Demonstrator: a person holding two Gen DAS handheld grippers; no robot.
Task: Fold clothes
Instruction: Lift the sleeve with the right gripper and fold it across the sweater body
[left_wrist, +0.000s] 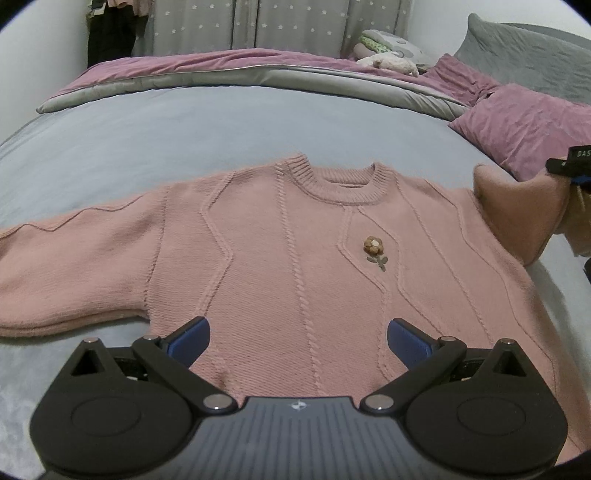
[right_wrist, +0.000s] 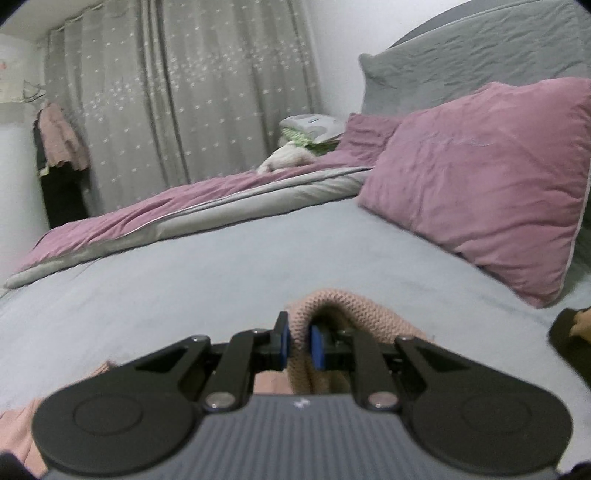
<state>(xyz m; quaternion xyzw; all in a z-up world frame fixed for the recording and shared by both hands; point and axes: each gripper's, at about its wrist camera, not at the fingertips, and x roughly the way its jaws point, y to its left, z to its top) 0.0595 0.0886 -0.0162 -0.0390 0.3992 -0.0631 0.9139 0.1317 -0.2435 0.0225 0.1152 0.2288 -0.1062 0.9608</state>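
A pink knitted sweater with a small flower brooch lies face up on the grey-blue bed sheet, its left sleeve spread flat. My left gripper hovers open over the sweater's lower hem, nothing between its blue pads. The right sleeve is lifted off the bed at the right edge of the left wrist view. My right gripper is shut on that sleeve's knitted fabric, which bulges over the fingers.
Purple pillows lie to the right, a purple and grey duvet is bunched at the far side. Grey star-patterned curtains hang behind, a soft toy and folded items rest near the headboard. A hand shows at right.
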